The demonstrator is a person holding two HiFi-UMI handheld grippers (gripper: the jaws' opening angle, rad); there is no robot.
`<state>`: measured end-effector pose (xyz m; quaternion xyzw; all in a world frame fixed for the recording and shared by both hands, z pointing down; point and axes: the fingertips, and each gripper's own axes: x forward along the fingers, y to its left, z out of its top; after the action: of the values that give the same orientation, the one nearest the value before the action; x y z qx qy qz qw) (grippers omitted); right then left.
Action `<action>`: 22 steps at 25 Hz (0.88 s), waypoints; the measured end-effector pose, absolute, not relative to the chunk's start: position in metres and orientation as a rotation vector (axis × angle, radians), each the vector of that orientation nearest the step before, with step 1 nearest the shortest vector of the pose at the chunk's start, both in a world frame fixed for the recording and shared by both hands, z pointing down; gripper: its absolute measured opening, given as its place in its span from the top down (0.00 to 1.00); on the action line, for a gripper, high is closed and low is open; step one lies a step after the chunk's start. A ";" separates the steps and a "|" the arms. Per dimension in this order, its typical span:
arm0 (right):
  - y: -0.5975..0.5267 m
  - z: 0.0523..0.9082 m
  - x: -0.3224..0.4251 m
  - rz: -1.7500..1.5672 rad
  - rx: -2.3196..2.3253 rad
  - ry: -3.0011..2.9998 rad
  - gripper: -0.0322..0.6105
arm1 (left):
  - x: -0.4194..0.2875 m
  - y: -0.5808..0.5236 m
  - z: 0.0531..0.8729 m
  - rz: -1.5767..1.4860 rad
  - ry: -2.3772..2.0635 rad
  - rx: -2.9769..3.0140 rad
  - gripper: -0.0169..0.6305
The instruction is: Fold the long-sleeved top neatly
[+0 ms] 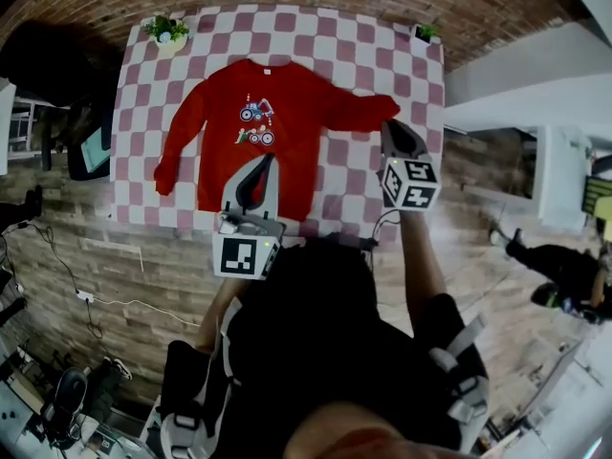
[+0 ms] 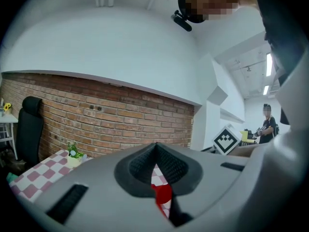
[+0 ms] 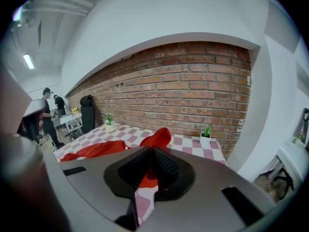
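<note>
A red long-sleeved top point(image 1: 258, 132) with a small print on the chest lies face up on the checked table point(image 1: 373, 55). Its left sleeve hangs straight down beside the body. My right gripper point(image 1: 387, 126) is shut on the cuff of the right sleeve point(image 1: 359, 111), which is raised off the table; in the right gripper view the cuff point(image 3: 157, 137) bunches up past the closed jaws of the gripper point(image 3: 150, 151). My left gripper point(image 1: 265, 161) hovers over the lower body of the top, shut with nothing held. Through the slit under its pads point(image 2: 145, 166) a bit of red cloth point(image 2: 162, 194) shows.
A potted plant point(image 1: 167, 32) stands at the table's far left corner and a smaller one point(image 1: 424, 32) at the far right corner. A black chair point(image 1: 57, 65) is left of the table, a white counter point(image 1: 516, 84) to its right. A brick wall lies behind.
</note>
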<state>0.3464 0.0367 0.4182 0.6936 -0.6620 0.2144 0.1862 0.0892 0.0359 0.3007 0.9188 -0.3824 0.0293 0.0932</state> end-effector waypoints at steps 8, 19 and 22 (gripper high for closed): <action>0.010 0.383 0.280 0.450 1.830 -1.960 0.91 | 0.029 0.030 0.299 0.043 -1.216 2.677 0.97; -0.014 0.388 0.171 0.290 1.521 -2.051 0.91 | -0.040 0.026 0.304 0.016 -1.320 2.619 0.97; -0.019 0.397 0.137 0.270 1.445 -2.068 0.91 | -0.058 0.025 0.307 0.012 -1.344 2.596 0.97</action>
<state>0.1367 -0.0192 0.3972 0.5438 -0.7781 0.1015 0.2977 -0.0580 0.0245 0.3072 0.8828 -0.4570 0.0042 0.1090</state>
